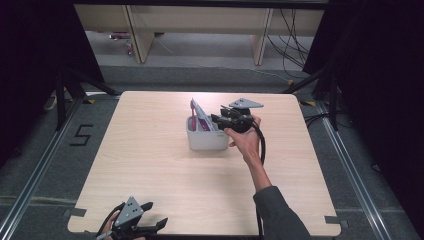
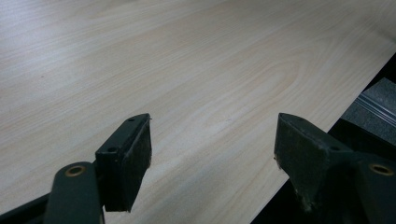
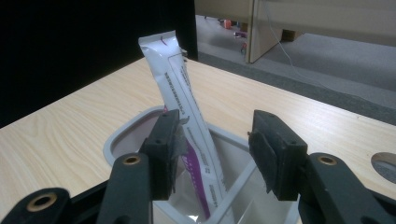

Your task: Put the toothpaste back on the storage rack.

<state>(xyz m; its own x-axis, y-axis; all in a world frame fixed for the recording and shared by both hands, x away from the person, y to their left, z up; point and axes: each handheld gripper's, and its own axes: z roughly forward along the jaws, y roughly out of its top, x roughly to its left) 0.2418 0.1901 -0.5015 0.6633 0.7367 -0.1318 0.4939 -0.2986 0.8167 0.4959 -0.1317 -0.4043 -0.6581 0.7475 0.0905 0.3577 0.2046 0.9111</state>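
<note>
toothpaste tube (image 3: 183, 107), white with purple print, stands tilted in the grey bin (image 1: 207, 140), crimped end up and poking above the bin rim, lower end down inside. in the high view the tube (image 1: 198, 116) leans toward the bin's far left corner. bin sits near the middle of the tabletop (image 1: 150, 165), a bit toward the far edge. a divider wall splits the bin inside; the tube is in the compartment on the left in the right gripper view, can't tell what else is in there. right tool (image 3: 215, 154) hovers just over the bin's right side, pointing across it at the tube; jaws spread partway, tube seen in the gap between them but the pads don't press it, left pad just beside the tube, right pad well apart from it. in the high view the right tool (image 1: 216, 120) sits just right of the tube, person's hand (image 1: 245, 137) wrapped round the grip, grey sleeve coming up from the near edge, cable looping down beside the wrist. left tool (image 1: 150, 227) is well away from the bin, at the near left corner of the tabletop, low over the wood. left gripper view: left tool (image 2: 212, 144) jaws spread wide, nothing between, bare wood grain under them, tabletop edge off to the right.
</note>
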